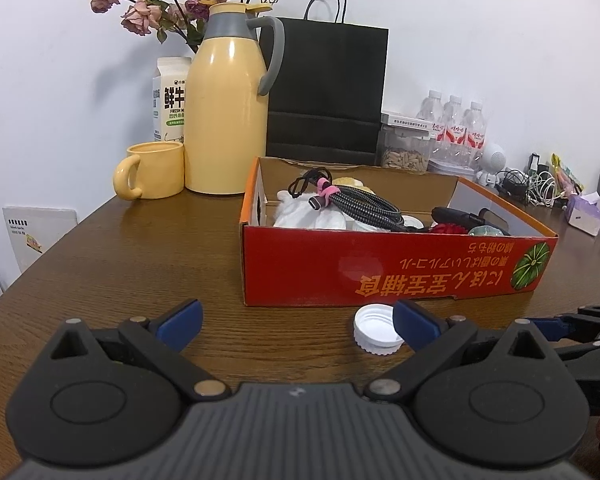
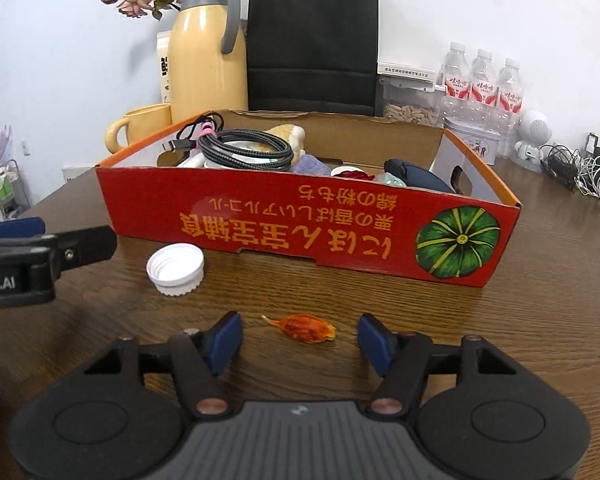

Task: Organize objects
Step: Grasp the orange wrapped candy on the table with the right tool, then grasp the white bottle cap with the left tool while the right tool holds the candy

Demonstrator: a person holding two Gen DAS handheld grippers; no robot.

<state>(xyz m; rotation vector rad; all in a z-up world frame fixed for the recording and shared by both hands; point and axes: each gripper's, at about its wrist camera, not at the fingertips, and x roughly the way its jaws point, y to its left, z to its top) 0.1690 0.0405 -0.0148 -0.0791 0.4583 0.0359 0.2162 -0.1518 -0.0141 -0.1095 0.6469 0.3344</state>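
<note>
A red cardboard box (image 1: 380,276) (image 2: 260,220) stands on the wooden table, holding a coiled braided cable (image 1: 364,202) (image 2: 244,150), white cloth and other small items. A white bottle cap (image 1: 376,330) (image 2: 176,268) lies upside down in front of the box. My left gripper (image 1: 298,326) is open just above the table, its right pad beside the cap. An orange dried petal (image 2: 304,328) lies on the table between the blue pads of my right gripper (image 2: 300,338), which do not touch it. The right gripper also shows at the left wrist view's right edge.
Behind the box stand a yellow thermos jug (image 1: 226,112) (image 2: 206,52), a yellow mug (image 1: 152,170), a milk carton (image 1: 171,96), dried roses, a black paper bag (image 1: 326,88) (image 2: 314,40), a seed jar and water bottles (image 2: 482,84). Cables and a small white robot figure (image 2: 534,140) crowd the far right.
</note>
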